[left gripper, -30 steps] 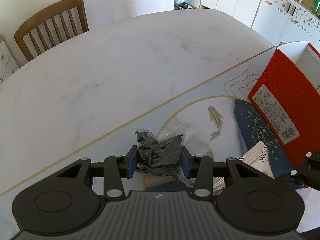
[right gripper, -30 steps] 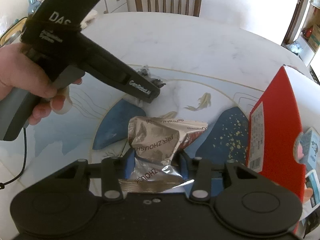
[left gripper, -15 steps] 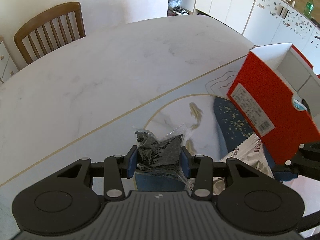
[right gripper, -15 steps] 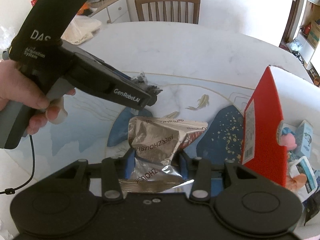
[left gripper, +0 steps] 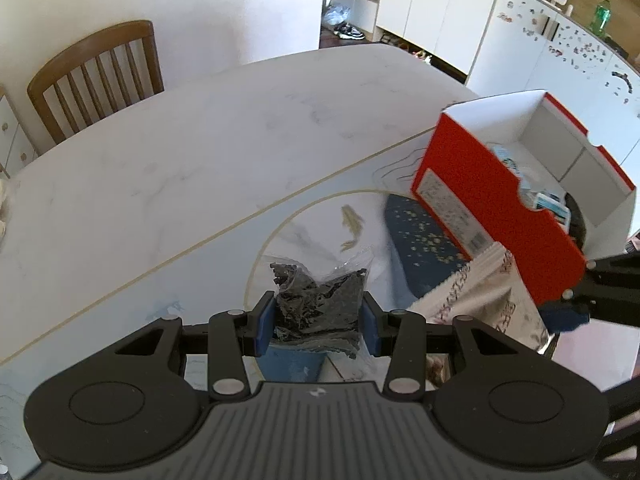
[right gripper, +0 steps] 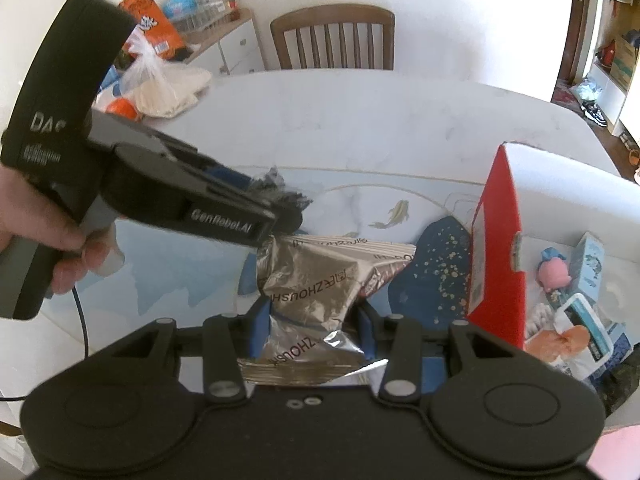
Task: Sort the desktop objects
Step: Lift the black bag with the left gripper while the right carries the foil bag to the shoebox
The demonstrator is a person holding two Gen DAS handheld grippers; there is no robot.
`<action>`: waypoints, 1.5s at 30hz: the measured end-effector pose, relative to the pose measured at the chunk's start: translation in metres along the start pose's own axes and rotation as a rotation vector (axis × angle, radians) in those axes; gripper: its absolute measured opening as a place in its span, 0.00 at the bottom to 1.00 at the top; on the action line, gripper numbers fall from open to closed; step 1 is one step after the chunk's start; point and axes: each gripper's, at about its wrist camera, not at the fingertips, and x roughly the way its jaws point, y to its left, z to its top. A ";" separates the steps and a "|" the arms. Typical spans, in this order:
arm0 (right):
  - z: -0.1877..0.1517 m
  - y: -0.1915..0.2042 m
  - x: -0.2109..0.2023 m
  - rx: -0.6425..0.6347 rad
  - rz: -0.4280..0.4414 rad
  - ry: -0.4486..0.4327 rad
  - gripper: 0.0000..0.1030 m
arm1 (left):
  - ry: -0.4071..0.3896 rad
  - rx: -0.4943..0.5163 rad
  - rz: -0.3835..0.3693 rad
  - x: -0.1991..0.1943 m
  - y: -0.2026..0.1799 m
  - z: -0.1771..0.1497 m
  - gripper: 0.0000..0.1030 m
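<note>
Pinching: left gripper [left gripper: 318, 316] on one clear bag of black bits [left gripper: 320, 300]; right gripper [right gripper: 310, 330] on one silver foil packet [right gripper: 316, 284]; one red box [right gripper: 498, 240] beside.

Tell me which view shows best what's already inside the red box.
The right wrist view. It looks over the red box wall onto a pink toy, small cartons and packets inside. The left wrist view shows the red box mostly from outside, with only a few pale packet tops past its notched wall.
</note>
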 end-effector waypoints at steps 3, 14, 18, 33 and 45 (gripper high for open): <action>-0.001 0.000 -0.014 -0.004 0.003 -0.007 0.42 | -0.009 -0.002 -0.009 -0.009 -0.003 -0.001 0.41; -0.004 -0.016 -0.052 0.004 0.013 -0.041 0.42 | -0.023 0.003 -0.031 -0.031 -0.025 -0.003 0.41; -0.006 -0.026 -0.057 0.012 0.012 -0.047 0.42 | -0.030 -0.002 -0.040 -0.037 -0.033 -0.002 0.41; -0.015 -0.077 -0.091 0.031 -0.005 -0.076 0.42 | -0.048 0.016 -0.074 -0.041 -0.081 0.014 0.41; -0.022 -0.130 -0.115 0.041 -0.039 -0.103 0.42 | -0.045 0.049 -0.085 -0.028 -0.127 0.035 0.41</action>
